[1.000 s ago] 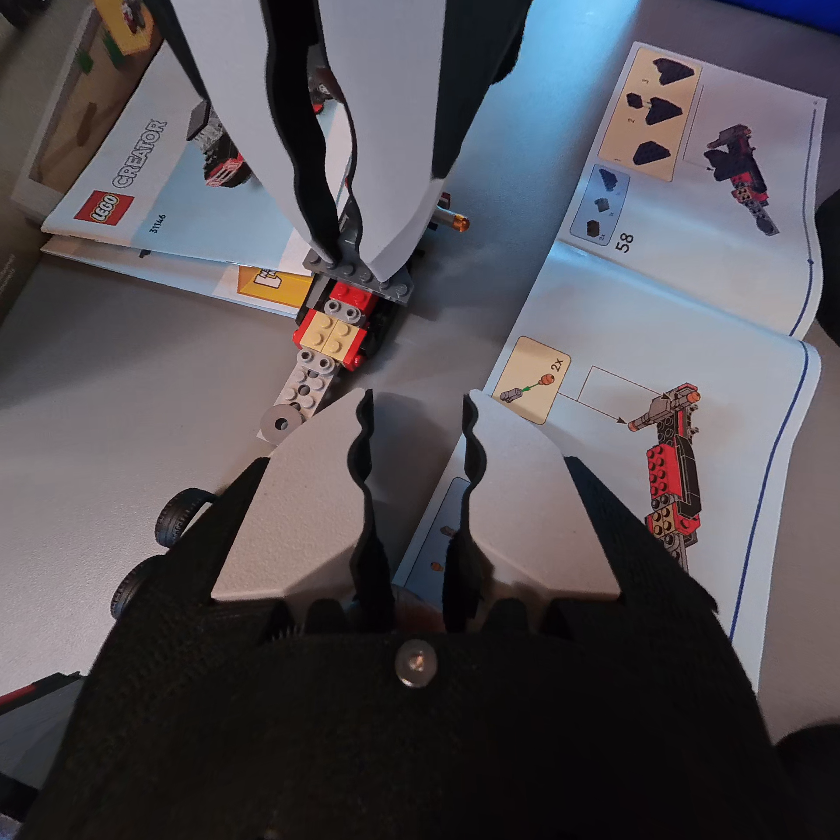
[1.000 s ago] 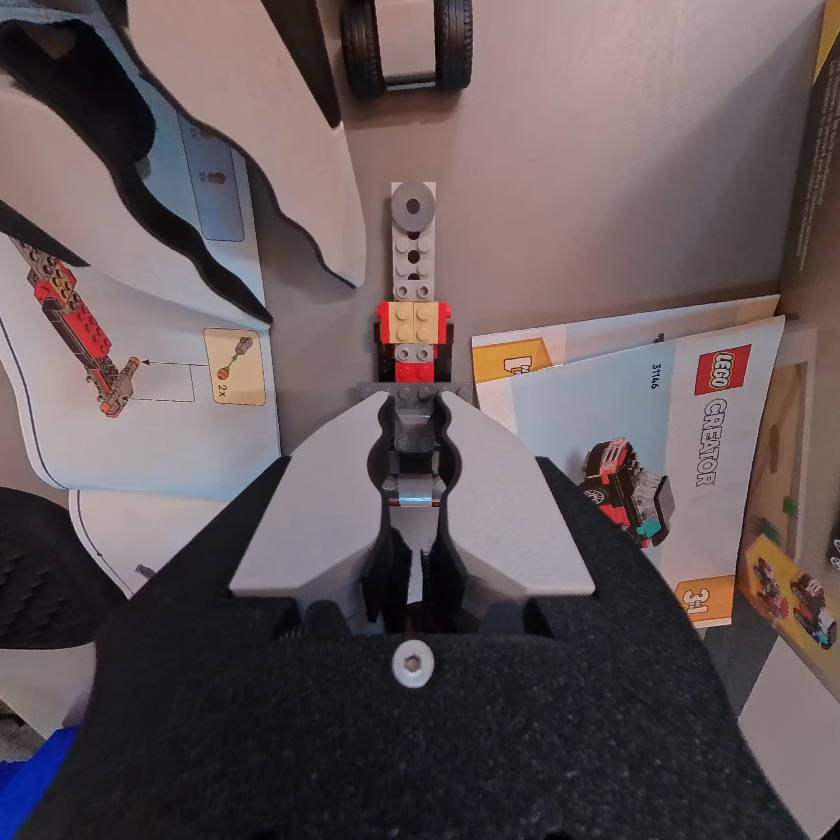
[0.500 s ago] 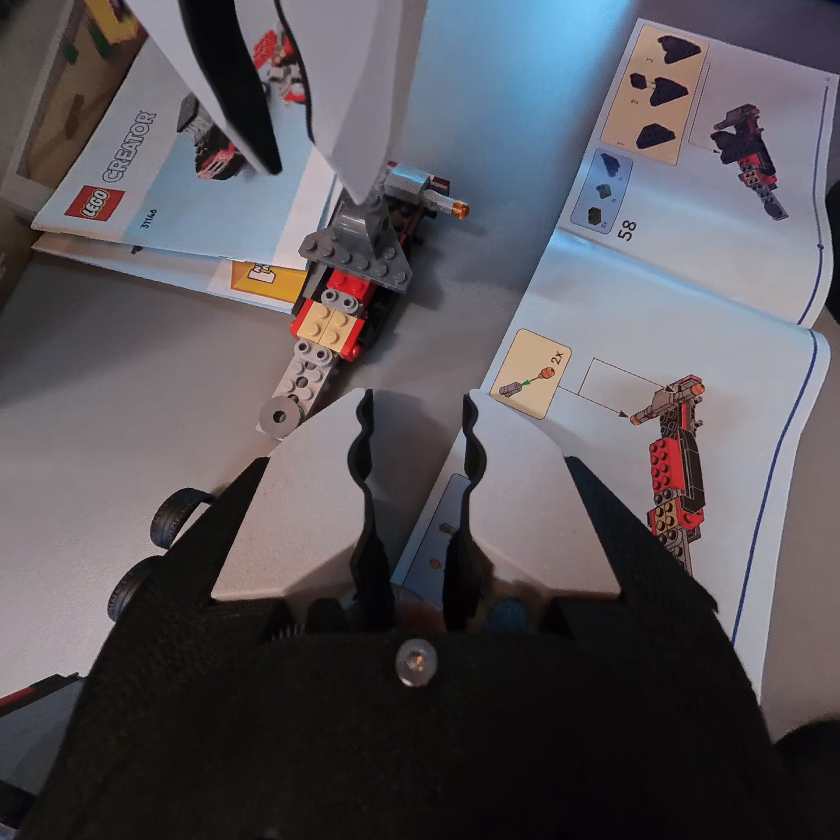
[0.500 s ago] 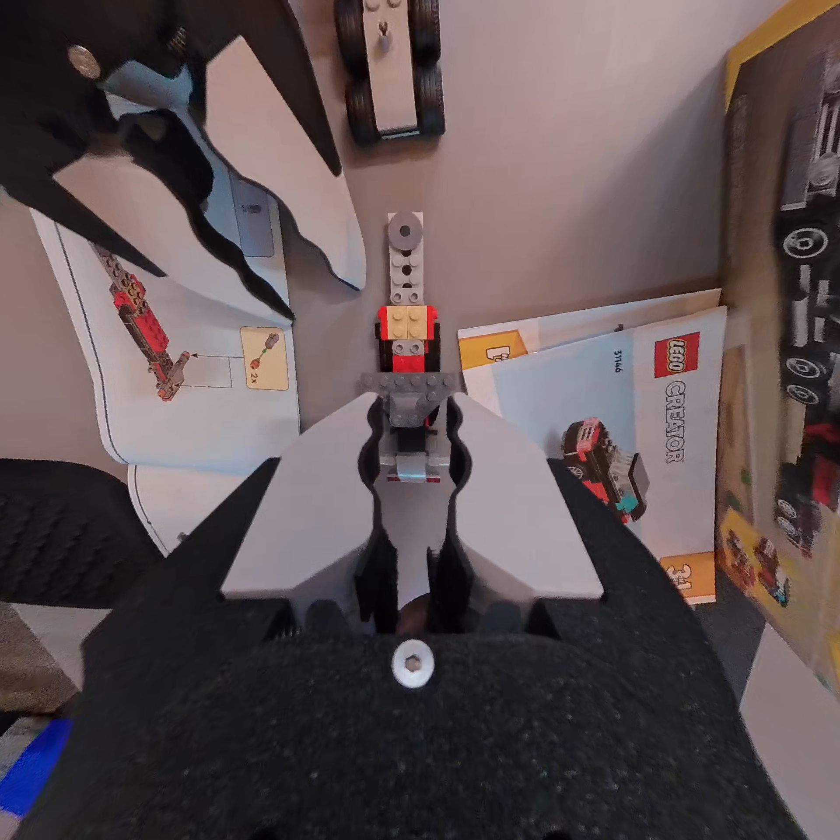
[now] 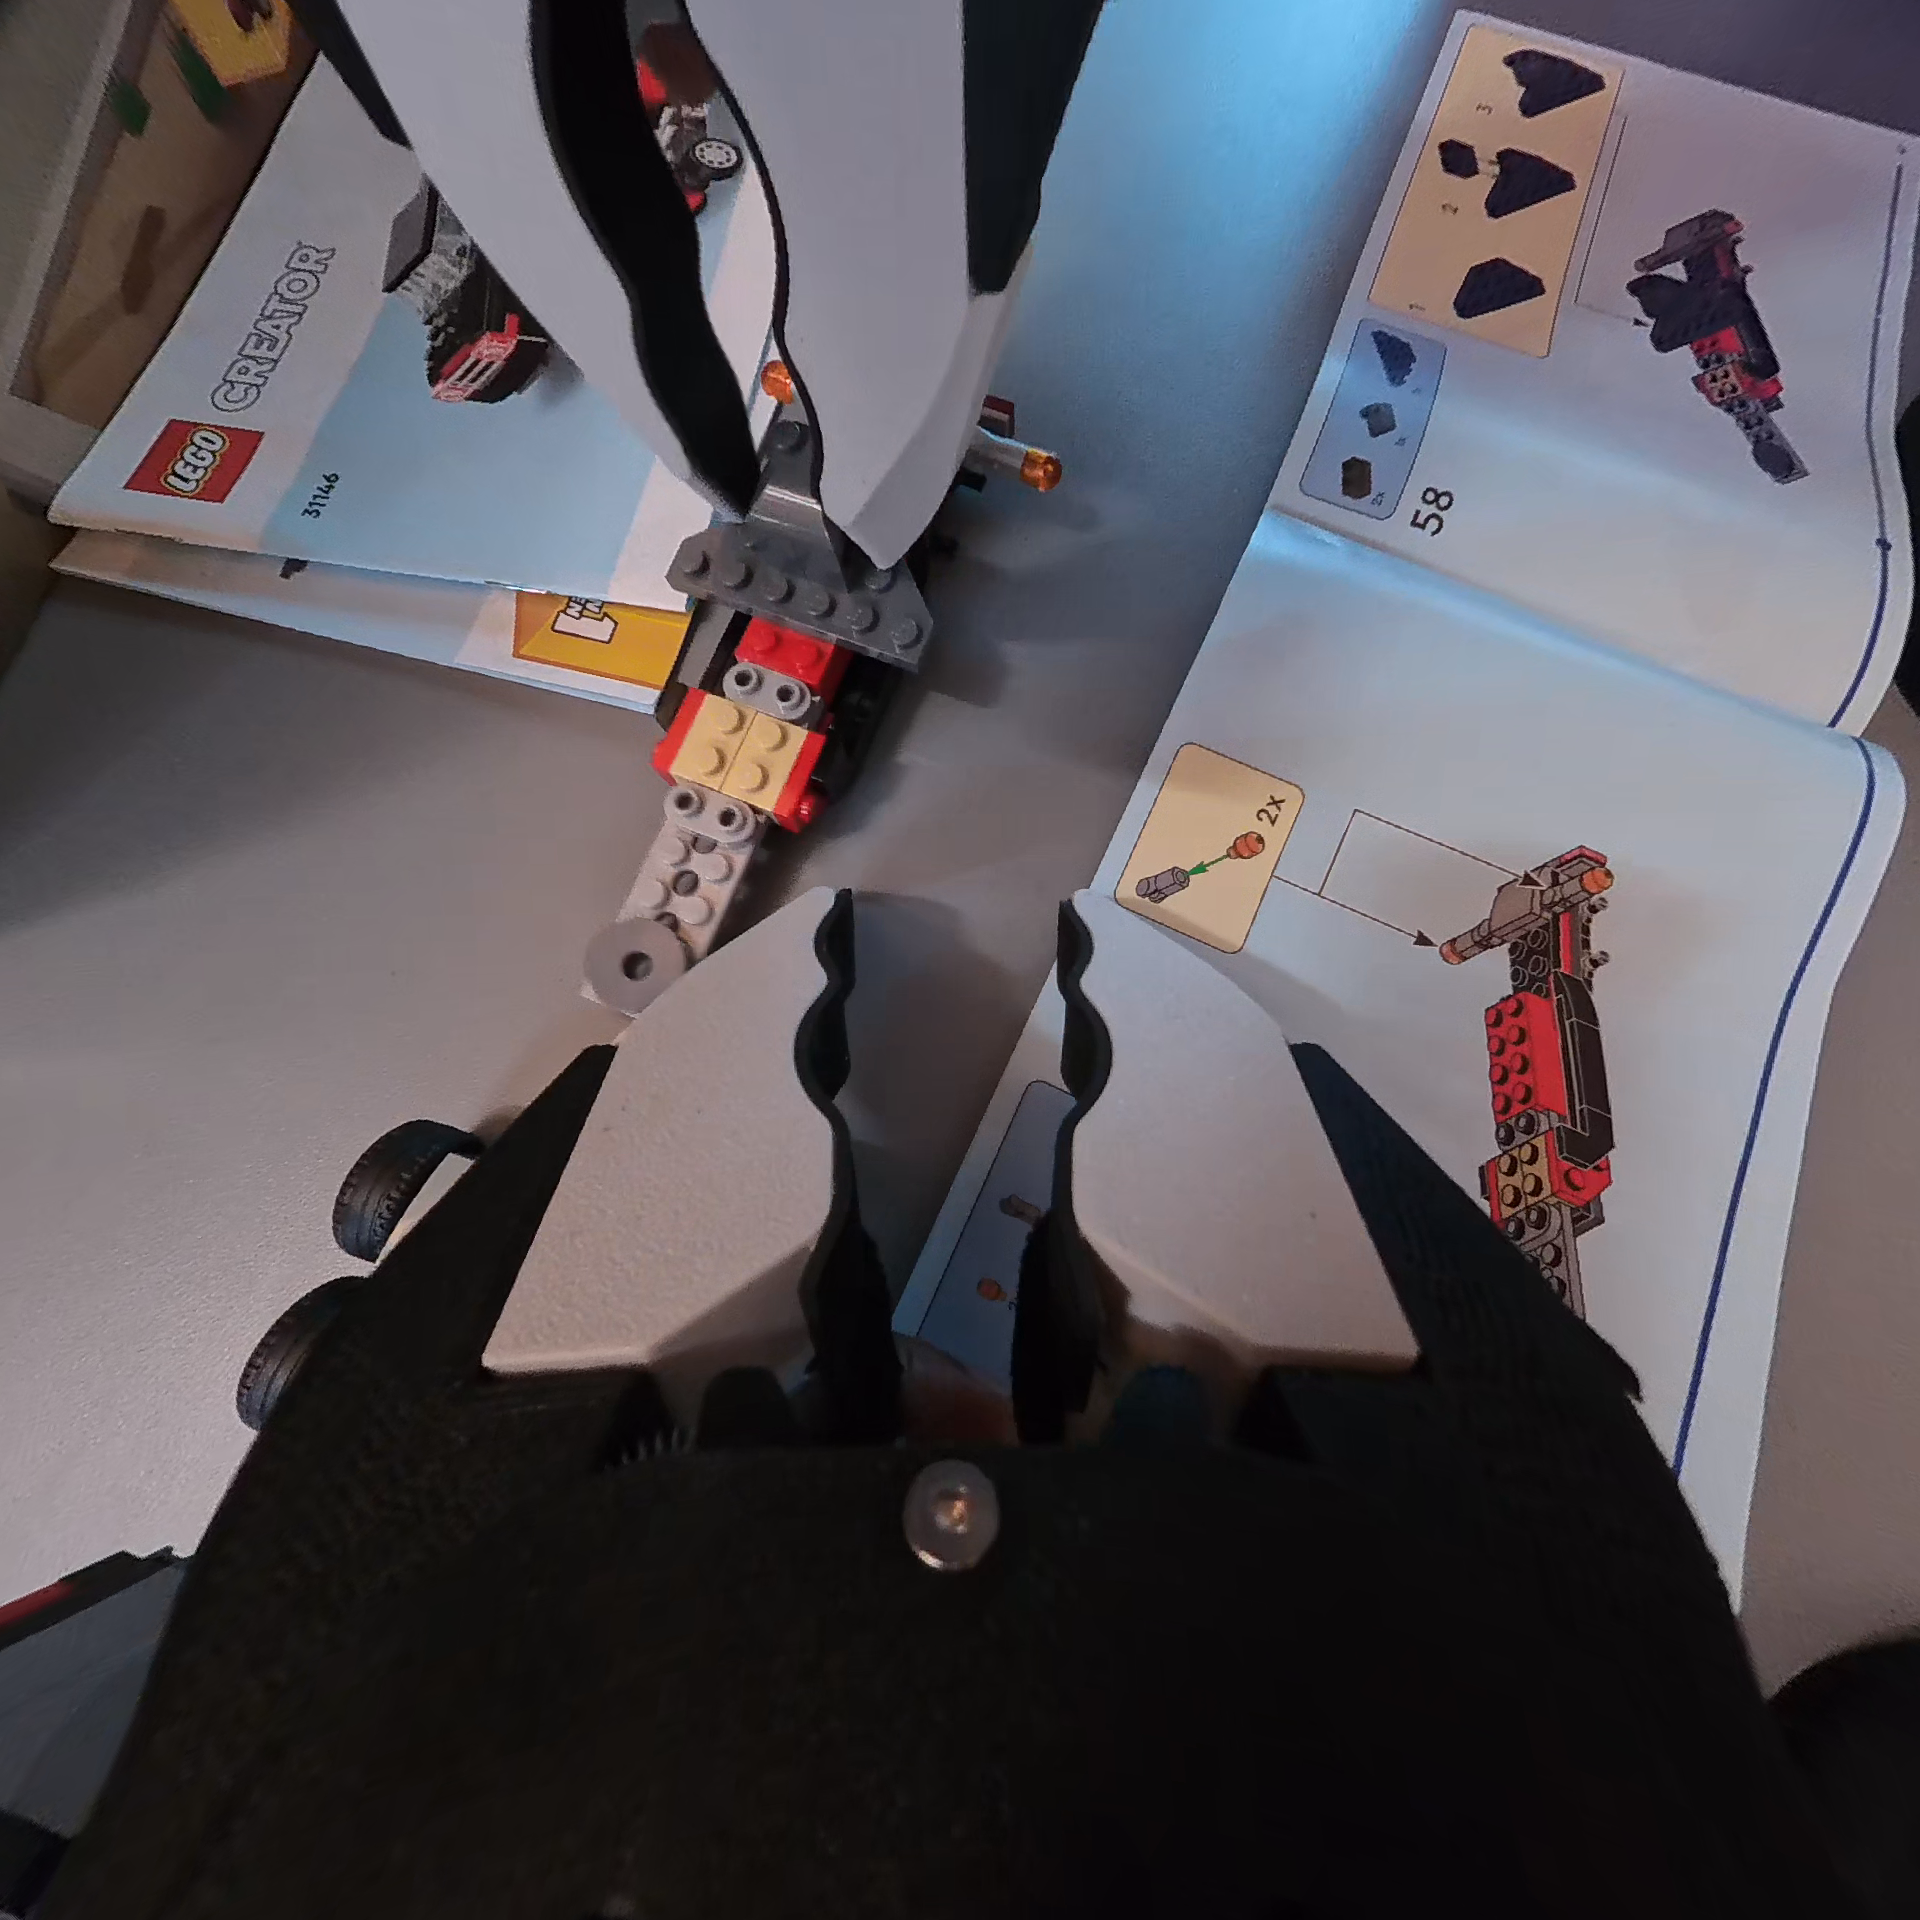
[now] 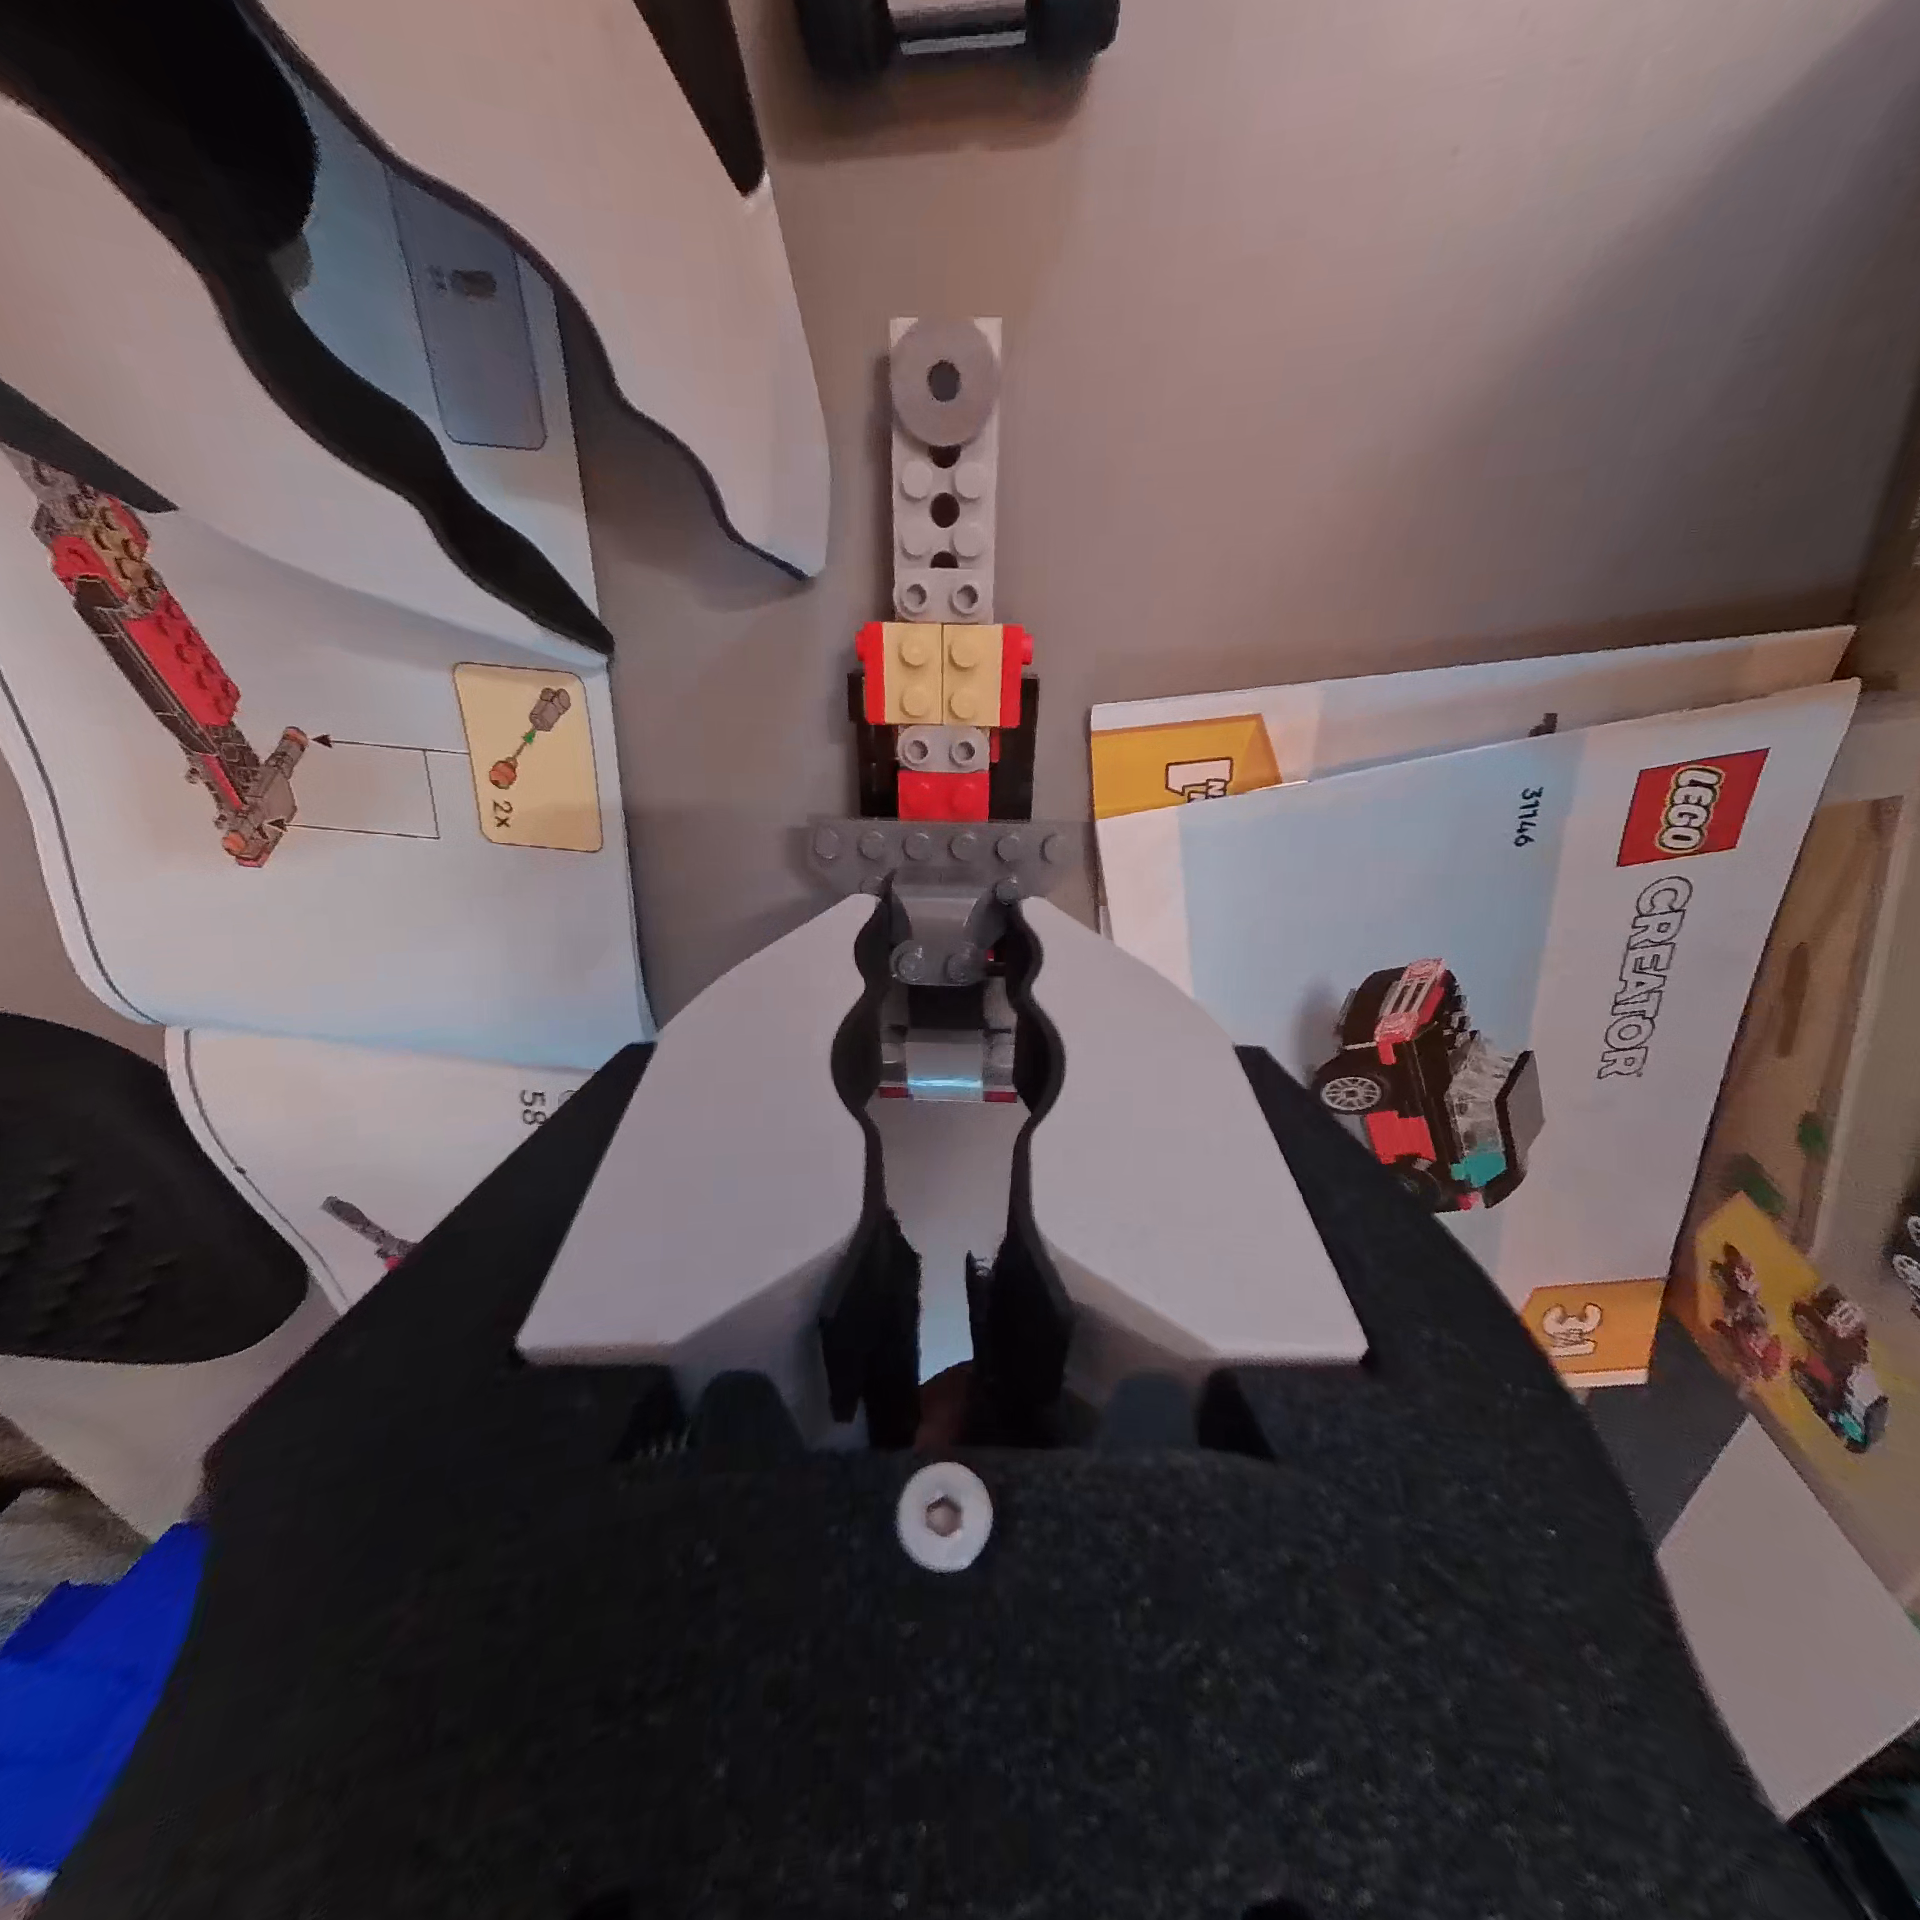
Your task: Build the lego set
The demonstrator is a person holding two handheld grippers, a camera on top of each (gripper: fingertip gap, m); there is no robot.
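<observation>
The lego model (image 5: pixel 743 743), a long build of red, tan, black and grey bricks, lies on the table; it also shows in the right wrist view (image 6: pixel 945 686). My right gripper (image 6: pixel 943 909) is down over its dark grey wedge end, with one finger close on each side and the jaws narrowly apart. In the left wrist view the right gripper (image 5: pixel 805 530) reaches in from the top. My left gripper (image 5: pixel 945 914) is open and empty, just short of the model's light grey tail. An orange-tipped pin (image 5: pixel 1023 464) sticks out at the model's far end.
An open instruction booklet (image 5: pixel 1455 707) lies to the right of the model. Closed booklets (image 5: pixel 364 416) and a box (image 5: pixel 94 229) lie at the far left. A black-wheeled chassis (image 6: pixel 956 31) sits beyond the tail, and its wheels (image 5: pixel 374 1195) show beside my left gripper. The gap from one gripper's tips to the other's is roughly 7 cm.
My right gripper held the model's grey end, then opened and lifted away. It has now come back down around the same end with narrower jaws. The left gripper stayed open and still.
</observation>
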